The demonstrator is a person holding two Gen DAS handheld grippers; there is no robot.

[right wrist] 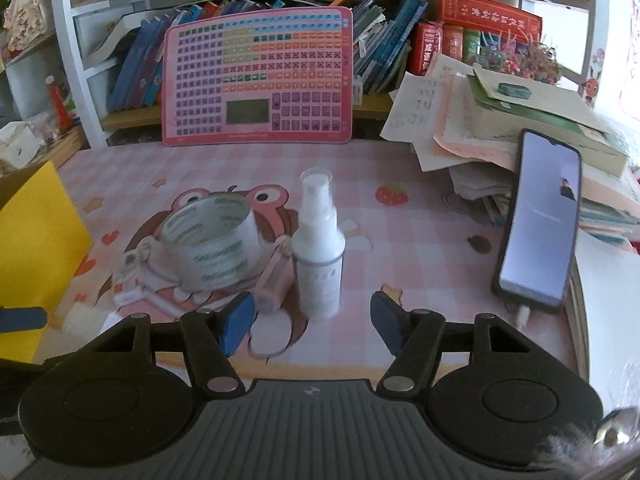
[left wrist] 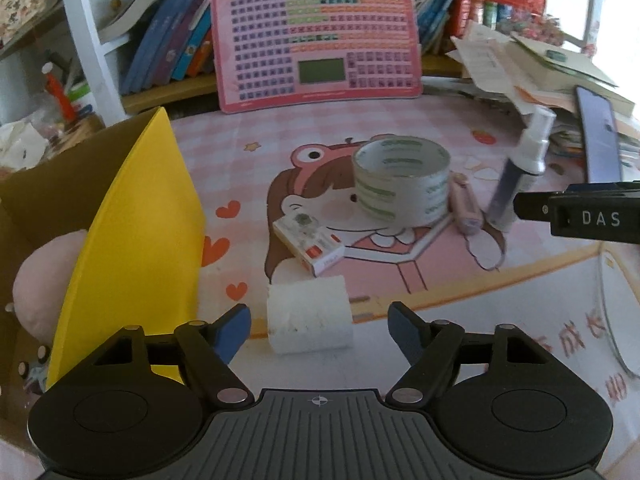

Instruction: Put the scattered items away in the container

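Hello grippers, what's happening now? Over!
Both grippers open, left, right. Left faces foam block; right faces spray bottle. Tape still out. Box at left.

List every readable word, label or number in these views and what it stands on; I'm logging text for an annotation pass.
"DAS": white letters on the black body of the right gripper, seen from the left wrist view.
Desk mat: large red Chinese characters near its front edge, cut off and distorted; not reliably readable.
Tape roll: green print, blurred.
Small card box: print too small.
Spray bottle: label too faint.
Pink chart board and book spines: too small.
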